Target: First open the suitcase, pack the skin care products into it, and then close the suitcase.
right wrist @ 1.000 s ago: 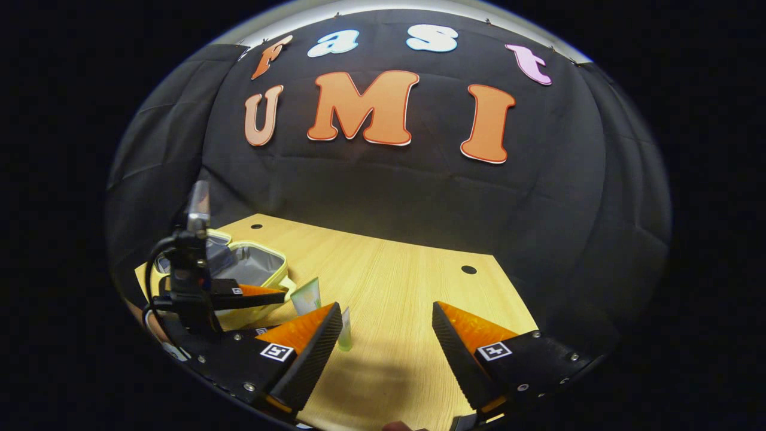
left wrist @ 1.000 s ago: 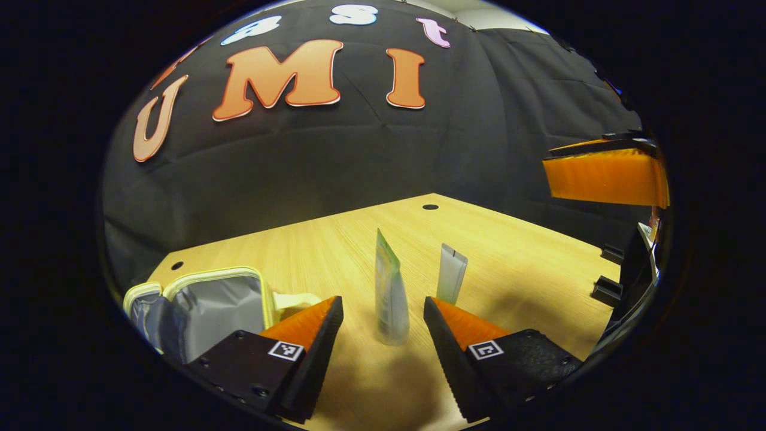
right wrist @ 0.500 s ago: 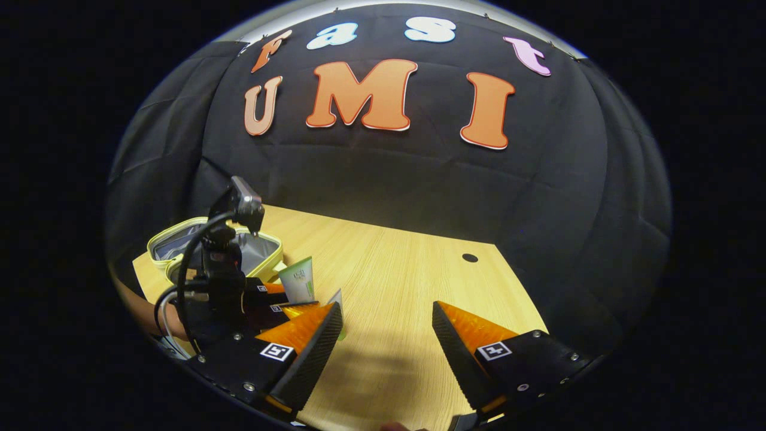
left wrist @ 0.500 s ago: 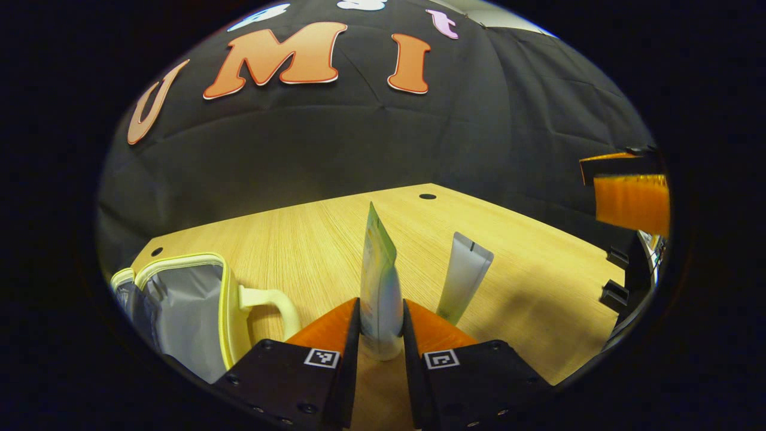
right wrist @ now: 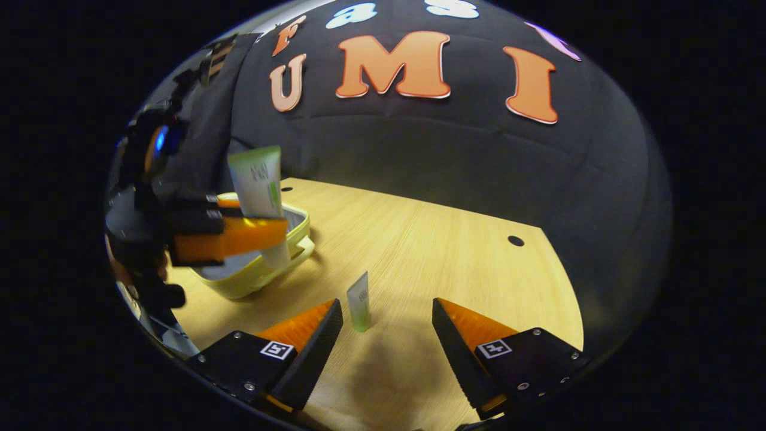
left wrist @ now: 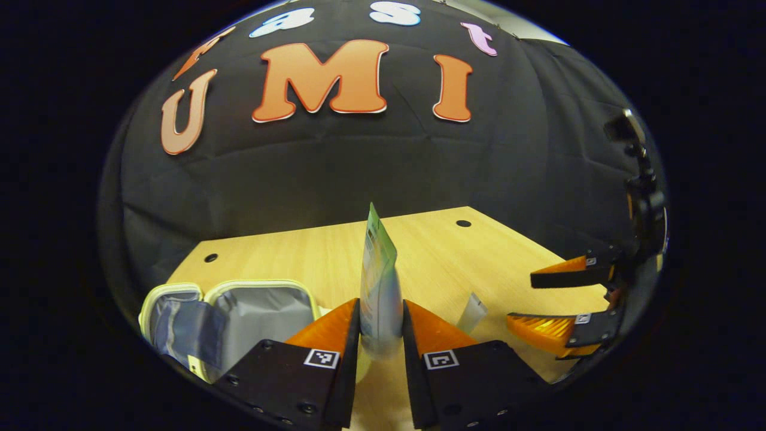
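In the left gripper view my left gripper (left wrist: 381, 326) is shut on a tall green-and-white tube (left wrist: 378, 281), held upright off the table. The small suitcase (left wrist: 251, 314), yellow-trimmed with grey lining, lies open just to its left. In the right gripper view the left gripper (right wrist: 236, 234) holds that tube (right wrist: 257, 176) above the suitcase's (right wrist: 263, 276) near rim. A small pale tube (right wrist: 359, 308) stands on the table between the open fingers of my right gripper (right wrist: 386, 306), not touched. That small tube (left wrist: 473, 311) and the open right gripper (left wrist: 538, 299) also appear at the right of the left gripper view.
The wooden table (right wrist: 431, 239) has round cable holes near its far corners (right wrist: 515, 240). Black cloth walls close it in at the back and sides. A hand and cable sit behind the left gripper at the left edge (right wrist: 140, 239).
My left gripper shut on the tall tube, then lifted it off the table and swung it towards the open suitcase. My right gripper came down around the small tube, still open.
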